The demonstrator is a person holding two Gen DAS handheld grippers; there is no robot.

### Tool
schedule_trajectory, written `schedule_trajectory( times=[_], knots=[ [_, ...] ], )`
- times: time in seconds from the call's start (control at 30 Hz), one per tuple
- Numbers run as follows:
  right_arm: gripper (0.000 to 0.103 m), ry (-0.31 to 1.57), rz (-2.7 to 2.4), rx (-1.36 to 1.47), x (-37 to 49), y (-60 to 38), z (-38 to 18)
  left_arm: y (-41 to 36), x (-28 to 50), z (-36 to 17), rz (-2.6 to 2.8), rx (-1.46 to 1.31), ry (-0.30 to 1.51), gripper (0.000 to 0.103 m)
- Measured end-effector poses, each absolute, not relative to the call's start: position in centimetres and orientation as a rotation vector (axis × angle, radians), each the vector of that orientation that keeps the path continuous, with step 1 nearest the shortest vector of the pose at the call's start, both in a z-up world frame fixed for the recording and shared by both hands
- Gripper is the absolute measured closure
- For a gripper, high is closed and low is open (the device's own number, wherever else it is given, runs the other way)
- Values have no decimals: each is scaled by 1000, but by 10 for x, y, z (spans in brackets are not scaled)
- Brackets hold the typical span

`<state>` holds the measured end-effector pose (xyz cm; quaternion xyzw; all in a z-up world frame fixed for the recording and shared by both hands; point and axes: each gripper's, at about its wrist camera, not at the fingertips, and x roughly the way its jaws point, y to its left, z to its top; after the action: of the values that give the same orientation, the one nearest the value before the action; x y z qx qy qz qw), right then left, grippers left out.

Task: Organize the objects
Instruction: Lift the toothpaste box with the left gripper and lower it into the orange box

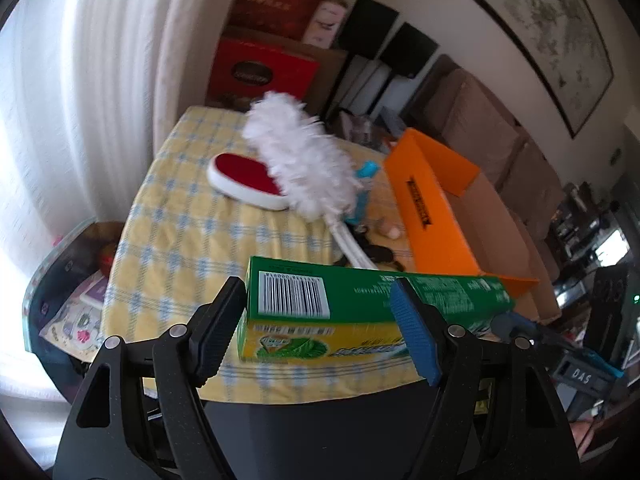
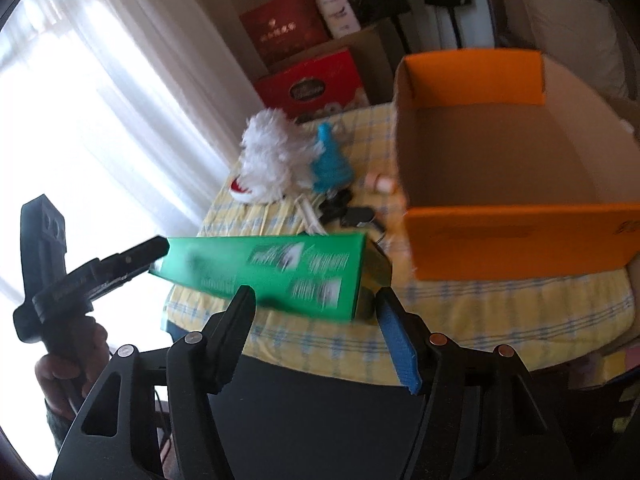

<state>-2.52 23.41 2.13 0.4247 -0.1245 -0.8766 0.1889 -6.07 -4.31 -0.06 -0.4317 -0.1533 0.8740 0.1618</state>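
Observation:
A long green box (image 1: 360,300) hangs level above the near edge of the table. My left gripper (image 1: 318,288) is shut on its barcode end, black finger at the end face, blue pad on the long side. In the right wrist view that gripper (image 2: 152,256) meets the green box (image 2: 272,268) at its far left end. My right gripper (image 2: 316,294) is shut on the other end, and in the left wrist view it (image 1: 516,324) shows past the box's far end. An open orange cardboard box (image 2: 520,236) (image 1: 432,208), with nothing inside, stands on the table's right side.
On the yellow checked tablecloth (image 1: 180,220) lie a white feather duster (image 1: 300,160), a red lint brush (image 1: 244,176), a blue item (image 1: 364,184), small black pieces (image 2: 352,212) and a pinkish item (image 2: 380,182). Red gift boxes (image 1: 264,72) stand behind. A hand (image 2: 68,368) grips the left tool.

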Motion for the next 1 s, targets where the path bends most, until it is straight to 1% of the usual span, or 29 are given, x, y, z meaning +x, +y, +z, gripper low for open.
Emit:
schedule_trajectory(
  times=[0.27,0.4,0.6,0.73,1.0],
  knots=[
    [38,-361,-2563,1101,-14,267,57,-13,-57,31,2436,-1143,-443,32],
    [38,-378,-2613,1050,-10,287,76,15,-58,51,2422,-1094,-394,32],
    [38,-389,-2704,1014,-19,324,97,63,-68,68,2398,-1053,-337,32],
    [38,-418,-2750,1019,-29,356,100,96,-79,73,2367,-1047,-305,32],
    [38,-574,-2785,1093,-56,422,84,159,-106,67,2311,-1085,-258,32]
  ],
)
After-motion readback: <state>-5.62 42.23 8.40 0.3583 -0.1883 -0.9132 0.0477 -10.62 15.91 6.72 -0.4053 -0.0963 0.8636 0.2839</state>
